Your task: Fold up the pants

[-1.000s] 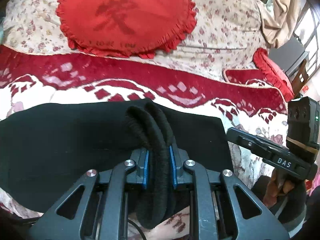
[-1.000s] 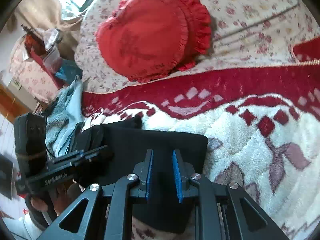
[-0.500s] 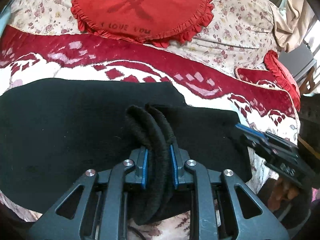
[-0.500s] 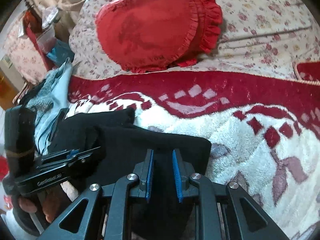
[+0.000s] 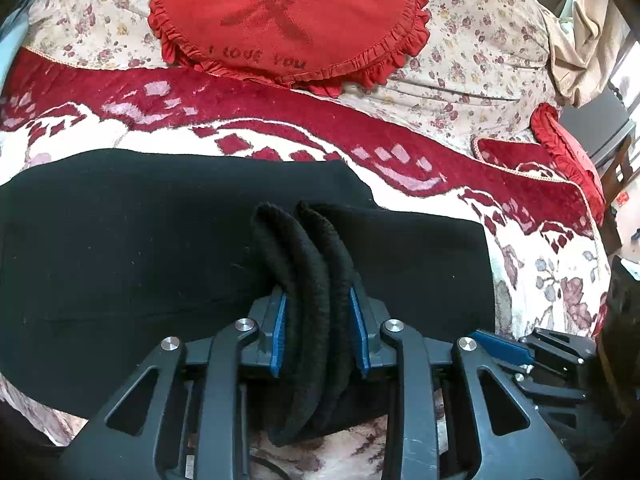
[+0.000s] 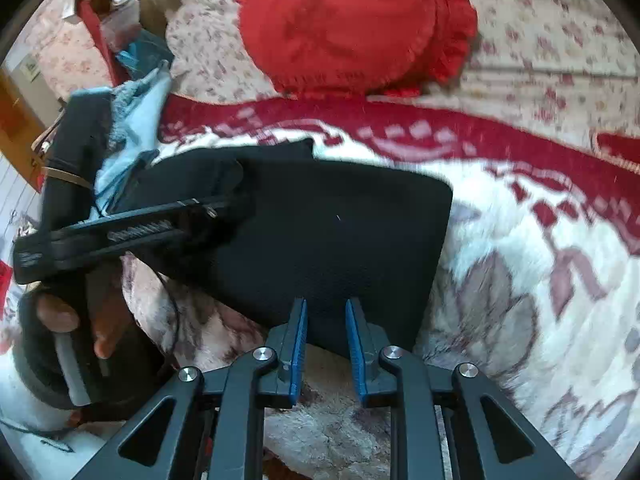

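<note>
Left tool (image 5: 318, 334), bottom centre of its own frame: pinching a thick bunched fold of the black pants (image 5: 132, 248), two rounded ridges of cloth rising between the blue pads. Right tool (image 6: 326, 344), bottom centre of its frame: spread a little, nothing between the pads, tips just at the near edge of the pants (image 6: 332, 236). Pants lying flat across the middle of both frames on a red and white patterned blanket (image 5: 540, 248), upper right corner of the cloth squared off. Beyond the blanket, toward the top: a flowered sheet (image 5: 460, 52) with a round red frilled cushion (image 5: 288, 16) resting on it. At the right edge of the left frame, a second red cushion (image 5: 568, 152).
</note>
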Demonstrator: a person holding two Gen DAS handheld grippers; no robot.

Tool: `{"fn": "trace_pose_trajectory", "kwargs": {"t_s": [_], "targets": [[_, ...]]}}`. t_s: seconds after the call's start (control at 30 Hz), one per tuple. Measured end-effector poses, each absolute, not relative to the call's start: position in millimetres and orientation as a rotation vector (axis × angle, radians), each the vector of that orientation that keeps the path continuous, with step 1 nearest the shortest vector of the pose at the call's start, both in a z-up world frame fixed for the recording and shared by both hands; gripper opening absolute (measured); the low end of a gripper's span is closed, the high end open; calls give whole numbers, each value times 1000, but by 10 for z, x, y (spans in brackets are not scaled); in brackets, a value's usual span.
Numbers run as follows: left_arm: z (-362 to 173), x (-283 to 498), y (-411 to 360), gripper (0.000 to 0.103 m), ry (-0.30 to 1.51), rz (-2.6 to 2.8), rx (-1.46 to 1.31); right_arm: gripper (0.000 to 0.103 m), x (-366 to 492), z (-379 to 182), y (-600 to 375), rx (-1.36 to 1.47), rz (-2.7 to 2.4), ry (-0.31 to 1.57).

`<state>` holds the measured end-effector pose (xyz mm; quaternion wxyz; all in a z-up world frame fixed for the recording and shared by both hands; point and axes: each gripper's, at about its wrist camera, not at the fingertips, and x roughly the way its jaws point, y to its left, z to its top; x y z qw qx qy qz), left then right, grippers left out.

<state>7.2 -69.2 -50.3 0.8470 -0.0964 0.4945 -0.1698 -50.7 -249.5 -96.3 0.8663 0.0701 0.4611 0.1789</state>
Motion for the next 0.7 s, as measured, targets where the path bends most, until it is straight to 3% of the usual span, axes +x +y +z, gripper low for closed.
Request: {"fn": "trace_pose_trajectory", "kwargs": {"t_s": [0.37,0.57,0.7], "targets": [[-464,-17,-626,36,1045,-343,-208,20,-549,-771,-2389,135,390,959],[-440,-108,-364,54,1048,-313,-260,21,-445,-672,-2140,124,440,936],[-429,-166,-166,55,1045,-281,-299,22,-289,-637,-1903,67,463,922]]}}
